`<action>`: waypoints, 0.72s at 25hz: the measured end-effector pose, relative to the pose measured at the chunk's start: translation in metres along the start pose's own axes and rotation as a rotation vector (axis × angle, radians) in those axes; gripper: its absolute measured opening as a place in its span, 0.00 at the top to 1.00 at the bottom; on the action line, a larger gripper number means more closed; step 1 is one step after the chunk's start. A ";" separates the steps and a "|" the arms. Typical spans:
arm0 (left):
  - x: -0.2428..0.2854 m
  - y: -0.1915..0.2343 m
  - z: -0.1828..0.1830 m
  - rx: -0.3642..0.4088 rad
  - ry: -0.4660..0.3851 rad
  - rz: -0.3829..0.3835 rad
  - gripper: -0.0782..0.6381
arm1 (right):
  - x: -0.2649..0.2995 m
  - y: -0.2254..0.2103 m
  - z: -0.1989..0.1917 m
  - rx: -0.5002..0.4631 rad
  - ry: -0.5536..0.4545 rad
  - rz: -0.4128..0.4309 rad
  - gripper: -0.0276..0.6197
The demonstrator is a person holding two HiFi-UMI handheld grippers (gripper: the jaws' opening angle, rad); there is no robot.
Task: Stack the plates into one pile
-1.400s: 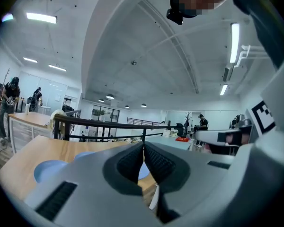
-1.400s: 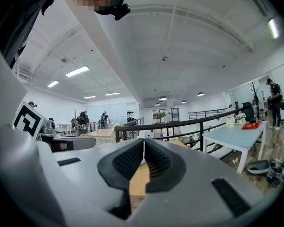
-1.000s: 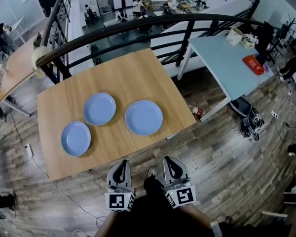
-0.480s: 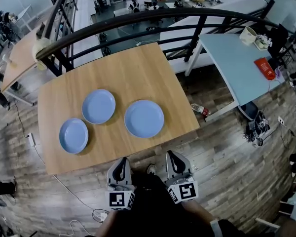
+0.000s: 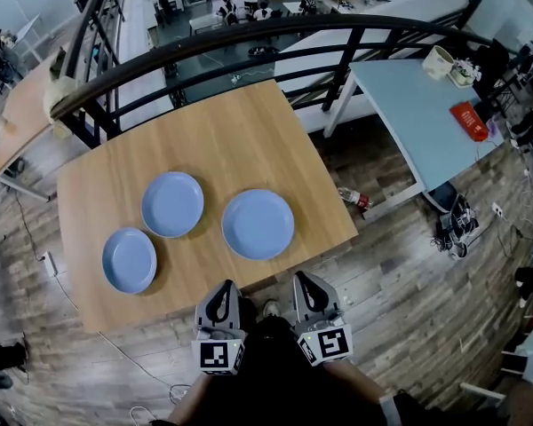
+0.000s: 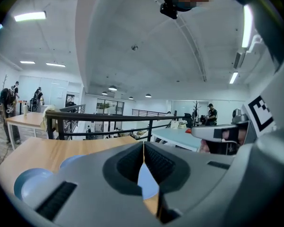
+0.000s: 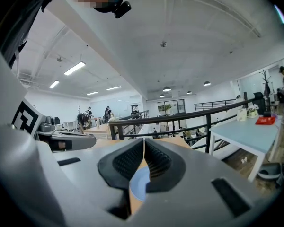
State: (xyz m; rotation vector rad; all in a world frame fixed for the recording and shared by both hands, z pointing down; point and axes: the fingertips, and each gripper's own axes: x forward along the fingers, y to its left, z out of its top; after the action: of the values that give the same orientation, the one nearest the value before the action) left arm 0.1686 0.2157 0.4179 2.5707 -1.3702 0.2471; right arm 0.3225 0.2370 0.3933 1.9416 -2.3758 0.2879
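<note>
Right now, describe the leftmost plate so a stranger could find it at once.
On the wooden table beside the black railing lie three blue plates. Take the left plate, nearest the table's left edge. It looks smaller than the middle plate and right plate, and touches neither.

A red packet (image 5: 468, 120) lies on the pale-blue table (image 5: 400, 105) beside the black railing (image 5: 293, 25).
</note>
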 end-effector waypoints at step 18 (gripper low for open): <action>0.059 0.066 -0.027 -0.020 0.118 -0.081 0.86 | 0.080 -0.004 -0.021 -0.028 0.075 -0.088 0.91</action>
State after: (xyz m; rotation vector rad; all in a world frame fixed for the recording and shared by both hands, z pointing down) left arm 0.1452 0.1398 0.4658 2.5437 -1.2194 0.3623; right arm 0.3091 0.1632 0.4277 1.9790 -2.2297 0.3143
